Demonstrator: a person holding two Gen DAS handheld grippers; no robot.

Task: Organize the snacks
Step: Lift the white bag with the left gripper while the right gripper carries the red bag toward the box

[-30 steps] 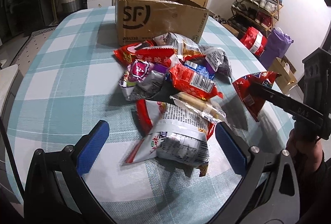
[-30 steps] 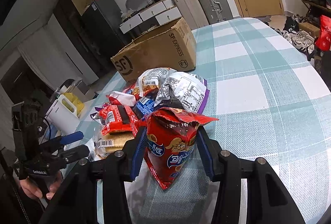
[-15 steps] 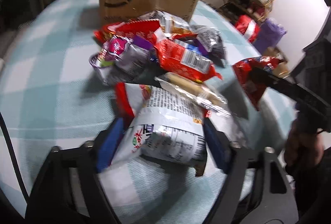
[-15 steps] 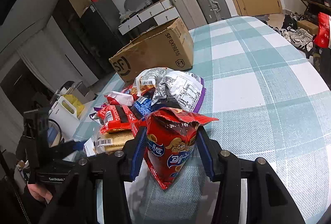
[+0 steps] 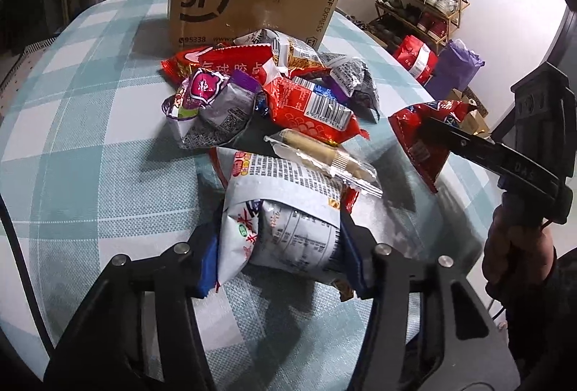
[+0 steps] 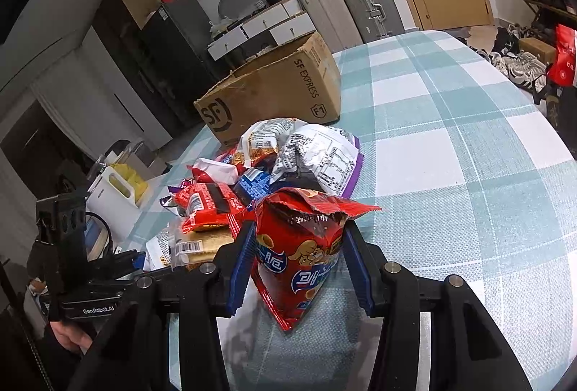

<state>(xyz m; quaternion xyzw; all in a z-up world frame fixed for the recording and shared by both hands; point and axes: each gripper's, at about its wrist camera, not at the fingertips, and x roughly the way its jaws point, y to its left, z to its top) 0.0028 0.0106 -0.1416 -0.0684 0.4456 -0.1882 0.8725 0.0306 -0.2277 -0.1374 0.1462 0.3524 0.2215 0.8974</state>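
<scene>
Crinkly white packet now caught in your left claw, red bag held in your right.

Your left gripper (image 5: 279, 246) has just been closing, and its blue pads now press the sides of the white snack bag (image 5: 285, 210) at the near edge of the pile, so that bag looks ready to lift toward the cardboard box (image 5: 249, 5) behind the heap. Your right gripper (image 6: 299, 264) is clamped narrow on the glossy red bag (image 6: 299, 246), its torn top upright. Foil packets (image 5: 310, 102) lie loosely heaped on the checked cloth (image 5: 90, 145), shiny and creased, and a clear-wrapped biscuit stick (image 5: 321, 156) rests across the white bag's far end.
</scene>
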